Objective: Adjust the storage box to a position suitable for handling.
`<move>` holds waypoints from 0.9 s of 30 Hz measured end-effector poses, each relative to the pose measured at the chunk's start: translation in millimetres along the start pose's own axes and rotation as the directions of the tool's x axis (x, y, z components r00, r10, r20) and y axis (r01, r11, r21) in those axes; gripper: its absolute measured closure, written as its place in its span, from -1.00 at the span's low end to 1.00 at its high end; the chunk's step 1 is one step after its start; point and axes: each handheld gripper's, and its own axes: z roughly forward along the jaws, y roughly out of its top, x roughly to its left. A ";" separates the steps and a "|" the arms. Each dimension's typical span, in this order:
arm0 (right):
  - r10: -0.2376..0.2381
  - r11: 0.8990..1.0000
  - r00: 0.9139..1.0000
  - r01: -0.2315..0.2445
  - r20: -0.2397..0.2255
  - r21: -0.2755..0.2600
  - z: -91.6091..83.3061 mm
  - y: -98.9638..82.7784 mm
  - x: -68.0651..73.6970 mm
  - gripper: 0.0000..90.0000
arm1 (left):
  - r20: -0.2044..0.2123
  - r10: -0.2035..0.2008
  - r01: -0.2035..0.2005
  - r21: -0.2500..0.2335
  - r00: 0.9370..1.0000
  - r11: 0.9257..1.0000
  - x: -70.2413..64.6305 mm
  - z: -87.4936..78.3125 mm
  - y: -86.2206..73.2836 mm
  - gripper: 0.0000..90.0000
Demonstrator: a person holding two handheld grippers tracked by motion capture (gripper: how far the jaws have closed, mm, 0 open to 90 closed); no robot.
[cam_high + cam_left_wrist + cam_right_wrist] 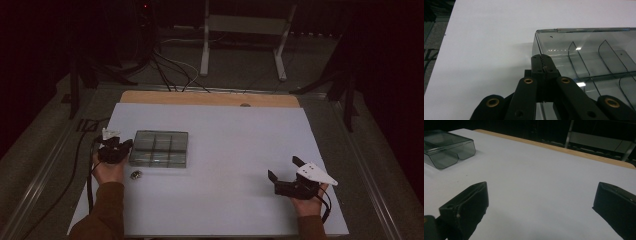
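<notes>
This looks like a lab or a recording room, not a home. A white table (225,150) stands on grey floor (45,150), with black cables (170,70), dark curtains (30,50) and a metal stand (245,30) behind it.

A compartment box (160,148) lies on the table's (225,200) left, a small object (135,174) just before it.

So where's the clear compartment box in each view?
High view: compartment box left of centre on the white table, beside the left gripper.
Left gripper view: right half, just past the shut fingers.
Right gripper view: top left corner.
Shared landmark: the white table.
</notes>
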 end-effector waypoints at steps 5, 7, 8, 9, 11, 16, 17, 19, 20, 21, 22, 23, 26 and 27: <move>0.000 1.000 1.000 0.000 0.000 0.000 0.0 0.0 0.0 -1.00 | 0.014 -0.001 0.001 0.000 1.000 1.000 -6.3 1.2 -0.1 1.00; 0.000 1.000 1.000 0.000 0.000 0.000 0.1 0.0 -0.1 -1.00 | 0.018 -0.004 0.005 -0.002 1.000 1.000 -9.8 1.9 -0.3 1.00; -0.001 1.000 1.000 0.001 0.001 0.000 0.0 0.0 0.0 -1.00 | 0.021 -0.004 0.004 -0.001 1.000 1.000 -11.6 2.1 -0.4 1.00; -0.001 1.000 1.000 0.001 0.001 -0.001 -0.1 0.0 0.1 -1.00 | 0.026 -0.008 0.008 -0.003 1.000 1.000 -13.5 2.5 -0.5 1.00; -0.001 1.000 1.000 0.001 0.001 -0.001 0.0 0.0 0.0 -1.00 | 0.032 -0.006 0.006 -0.004 0.999 1.000 -16.6 3.2 -0.8 1.00; -0.001 1.000 1.000 0.001 0.000 0.000 0.0 0.0 0.1 -1.00 | 0.050 -0.022 0.022 -0.008 0.999 1.000 -22.5 4.9 -1.4 1.00; -0.001 1.000 1.000 0.001 0.000 0.000 0.1 0.0 0.2 -1.00 | 0.053 -0.023 0.024 -0.008 0.998 1.000 -23.5 5.1 -1.6 1.00; -0.002 1.000 1.000 0.002 0.001 0.000 0.1 0.0 0.2 -1.00 | 0.058 -0.025 0.025 -0.009 0.998 1.000 -26.1 5.4 -1.9 1.00; -0.002 1.000 1.000 0.002 0.000 0.000 0.2 0.0 0.3 -1.00 | 0.059 -0.023 0.023 -0.008 0.998 1.000 -27.3 5.4 -2.0 1.00; -0.002 1.000 1.000 0.002 0.000 0.001 0.2 0.0 0.3 -1.00 | 0.061 -0.025 0.025 -0.009 0.998 1.000 -28.6 5.6 -2.3 1.00; -0.001 1.000 1.000 0.001 -0.001 0.000 0.2 0.0 0.4 -1.00 | 0.063 -0.025 0.025 -0.008 0.998 1.000 -29.8 5.7 -2.4 1.00; -0.002 1.000 1.000 0.002 -0.001 0.000 0.2 0.0 0.5 -1.00 | 0.064 -0.024 0.025 -0.009 0.998 1.000 -31.0 5.8 -2.6 1.00; -0.004 1.000 1.000 0.004 -0.001 -0.001 0.5 0.0 0.6 -1.00 | 0.071 -0.031 0.032 -0.011 0.997 0.999 -34.8 6.4 -3.1 1.00; -0.005 1.000 1.000 0.005 -0.001 -0.001 0.6 0.0 0.4 -1.00 | 0.072 -0.032 0.033 -0.010 0.997 0.999 -36.4 6.4 -3.2 1.00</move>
